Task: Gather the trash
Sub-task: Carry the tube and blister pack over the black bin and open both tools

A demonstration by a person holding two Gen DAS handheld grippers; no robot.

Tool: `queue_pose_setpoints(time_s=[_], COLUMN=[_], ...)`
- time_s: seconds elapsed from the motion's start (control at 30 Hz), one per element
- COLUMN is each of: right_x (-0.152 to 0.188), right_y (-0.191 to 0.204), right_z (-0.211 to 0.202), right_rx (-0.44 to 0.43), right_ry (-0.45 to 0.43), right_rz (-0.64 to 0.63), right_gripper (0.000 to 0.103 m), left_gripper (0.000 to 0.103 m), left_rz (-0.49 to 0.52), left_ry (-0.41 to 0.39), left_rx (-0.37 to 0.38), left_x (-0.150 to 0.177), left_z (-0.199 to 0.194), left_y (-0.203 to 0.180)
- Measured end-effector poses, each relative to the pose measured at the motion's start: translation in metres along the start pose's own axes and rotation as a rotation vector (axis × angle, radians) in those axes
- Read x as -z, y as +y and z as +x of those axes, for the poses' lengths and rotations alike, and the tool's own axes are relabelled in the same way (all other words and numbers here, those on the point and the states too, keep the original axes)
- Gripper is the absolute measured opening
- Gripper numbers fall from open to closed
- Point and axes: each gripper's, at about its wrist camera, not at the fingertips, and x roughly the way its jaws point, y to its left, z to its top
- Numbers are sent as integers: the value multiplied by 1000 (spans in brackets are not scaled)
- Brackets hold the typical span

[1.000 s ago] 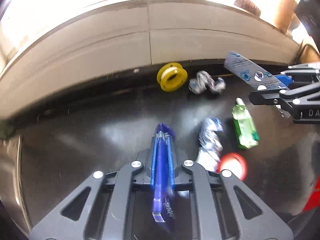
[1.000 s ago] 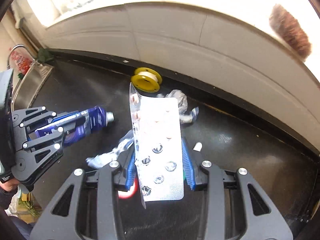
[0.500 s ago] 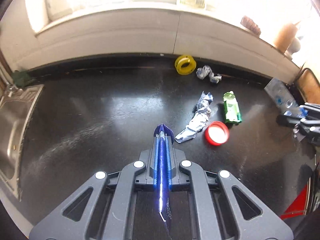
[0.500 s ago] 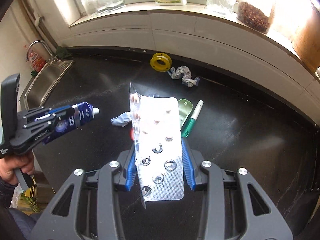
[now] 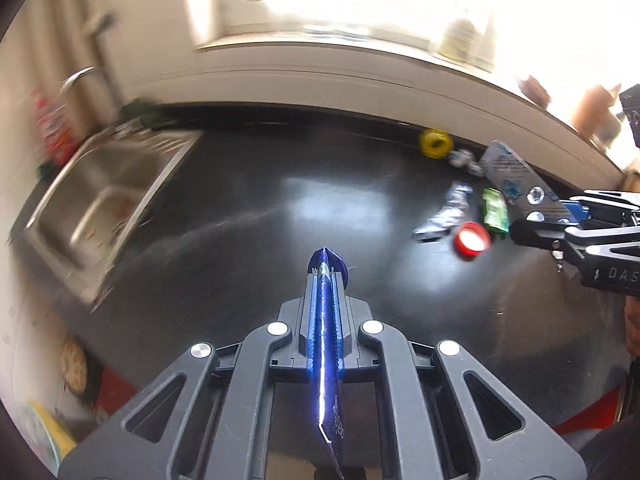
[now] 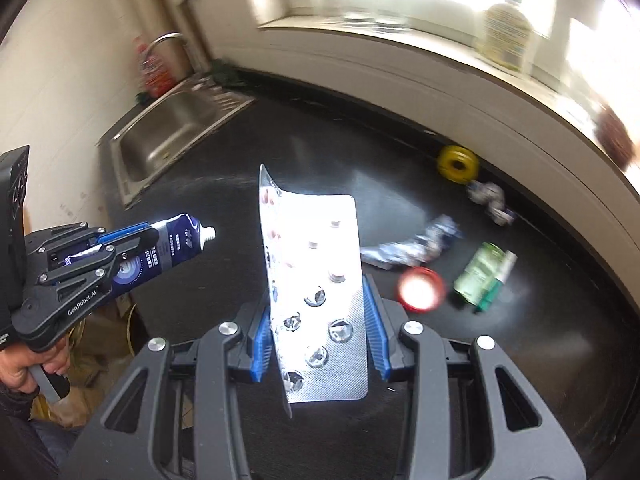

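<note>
The black bench (image 5: 248, 264) is bare across its wide middle, bounded by the sink (image 6: 168, 136) at the left end and a white wall (image 6: 400, 80) under the window along the back. The loose trash crowds the right back part: a yellow spool (image 6: 457, 163) against the wall, a crumpled wrapper (image 6: 489, 197) just beside it, and nearer, a foil wrapper (image 6: 412, 246), a red lid (image 6: 420, 290) and a green bottle (image 6: 482, 270). The left gripper (image 6: 120, 246) has its jaws closed flat on a blue tube (image 6: 172, 242), held above the bench's front left edge. The right gripper (image 6: 316, 340) clamps a blister pack (image 6: 316, 276) by its edges, above the bench. Since a second ago both grippers have pulled back and up from the trash, so the sink and window have come into view. The left gripper reads "GenRobot.AI"; the tube's print is too small to read.
</note>
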Motion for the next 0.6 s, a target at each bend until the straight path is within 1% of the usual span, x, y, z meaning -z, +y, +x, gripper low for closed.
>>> queue_pose_setpoints(time_s=[0.03,0.13,0.2,0.23,0.27,0.33,0.37,0.43,0.47,0.5,0.53,0.6], right_x=[-5,-18,-23,-22,-21,-17,-14,-4,2,7,13,25], right_y=[16,80,131,161,185,227,248,296,318,333,348,378], right_z=[4,22,39,47,54,69,77,100,112,122,133,157], right_rx=[-23,-117,-197,-241,-279,-342,-372,-438,-458,-466,-471,-467], right_ry=[4,30,64,82,101,138,161,228,254,277,299,339], right_rz=[-31,-145,-226,-272,-309,-366,-390,-430,-447,-460,-471,-492], right_gripper=[40,40,40,40,40,40,40,40,40,40,40,40], left_gripper=[6,6,6,6,6,6,6,6,6,6,6,6], left_rz=[-27,-120,-217,-251,-303,-376,-431,-494,-534,-554,-590,-640], left_ry=[-5,-16,-6,-2,8,26,34,50,56,60,66,71], left_rx=[-23,-123,-179,-199,-241,-274,-291,-325,-341,-349,-359,-357], left_x=[7,36,66,78,99,126,147,179,202,214,234,257], left_z=[-6,-29,-43,-47,-54,-61,-65,-68,-67,-66,-62,-54], left_y=[11,53,89,101,120,145,162,184,199,206,219,238])
